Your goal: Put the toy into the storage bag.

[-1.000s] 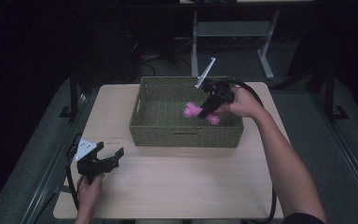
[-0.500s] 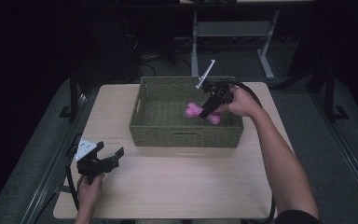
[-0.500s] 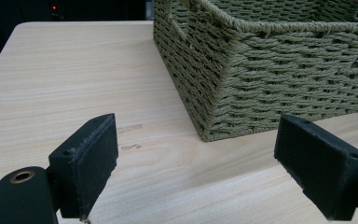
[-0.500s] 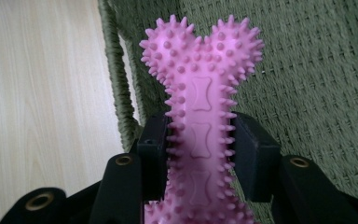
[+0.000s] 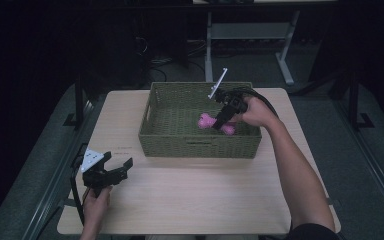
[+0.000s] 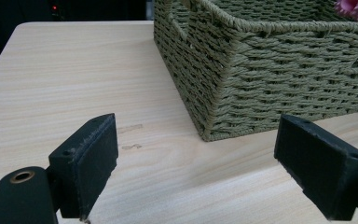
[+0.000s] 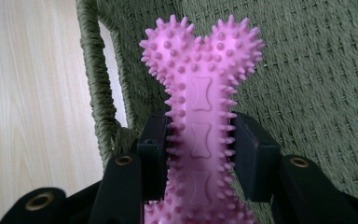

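At seven o'clock on the bench point(image 5: 190, 200), the left gripper point(image 5: 116, 167) was held with fingers spread, nothing between them. Farther off, the pink spiked bone point(image 5: 209, 121) was clamped by the right gripper point(image 5: 221, 121) inside the woven basket point(image 5: 200, 147), toward three o'clock; spikes might snag the weave on release.

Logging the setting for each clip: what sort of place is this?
Probably a lab or workshop recording station, not a home: a plain wooden table on dark carpet, metal desk legs and loose cables behind it, with dim surroundings.
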Demonstrator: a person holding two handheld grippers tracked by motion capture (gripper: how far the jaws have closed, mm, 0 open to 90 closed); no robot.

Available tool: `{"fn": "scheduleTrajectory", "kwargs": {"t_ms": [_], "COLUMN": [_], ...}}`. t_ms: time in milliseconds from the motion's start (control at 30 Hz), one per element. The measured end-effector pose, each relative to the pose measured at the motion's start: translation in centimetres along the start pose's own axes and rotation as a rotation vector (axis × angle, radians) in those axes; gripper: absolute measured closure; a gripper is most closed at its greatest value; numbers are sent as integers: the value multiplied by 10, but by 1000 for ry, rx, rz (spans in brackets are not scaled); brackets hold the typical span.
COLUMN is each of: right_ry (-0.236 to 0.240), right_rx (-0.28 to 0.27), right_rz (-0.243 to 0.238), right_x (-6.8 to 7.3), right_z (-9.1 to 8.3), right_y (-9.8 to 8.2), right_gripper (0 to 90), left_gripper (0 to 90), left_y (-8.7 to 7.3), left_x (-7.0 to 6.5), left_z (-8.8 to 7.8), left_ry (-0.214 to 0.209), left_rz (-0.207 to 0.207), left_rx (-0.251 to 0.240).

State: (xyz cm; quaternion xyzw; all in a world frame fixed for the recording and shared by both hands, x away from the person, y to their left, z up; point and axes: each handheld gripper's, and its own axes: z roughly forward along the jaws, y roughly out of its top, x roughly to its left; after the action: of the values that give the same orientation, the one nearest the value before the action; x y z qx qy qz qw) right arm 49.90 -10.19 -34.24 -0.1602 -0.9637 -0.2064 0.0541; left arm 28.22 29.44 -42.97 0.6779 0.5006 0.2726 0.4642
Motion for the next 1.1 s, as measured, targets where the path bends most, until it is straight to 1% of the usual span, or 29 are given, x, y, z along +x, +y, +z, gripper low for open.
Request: {"fn": "scheduleTrajectory", "kwargs": {"t_ms": [300, 367, 500, 800, 1100], "right_ry": [6, 14, 13, 17, 23], "right_rx": [7, 10, 24, 32, 26], "right_rz": [9, 12, 12, 15, 20], "right_x": [-3, -4, -4, -5, -6], "right_z": [7, 10, 14, 19, 24], "right_y": [-3, -4, -4, -3, -6], "right_gripper": [581, 581, 581, 581, 580], "left_gripper": [130, 130, 130, 130, 130], "left_y": [0, 0, 0, 0, 0], "left_x": [0, 0, 0, 1, 0], "left_z": [0, 0, 0, -1, 0], "left_ry": [0, -1, 0, 3, 0], "left_rz": [3, 4, 4, 2, 3], "left_rx": [3, 4, 4, 3, 2]}}
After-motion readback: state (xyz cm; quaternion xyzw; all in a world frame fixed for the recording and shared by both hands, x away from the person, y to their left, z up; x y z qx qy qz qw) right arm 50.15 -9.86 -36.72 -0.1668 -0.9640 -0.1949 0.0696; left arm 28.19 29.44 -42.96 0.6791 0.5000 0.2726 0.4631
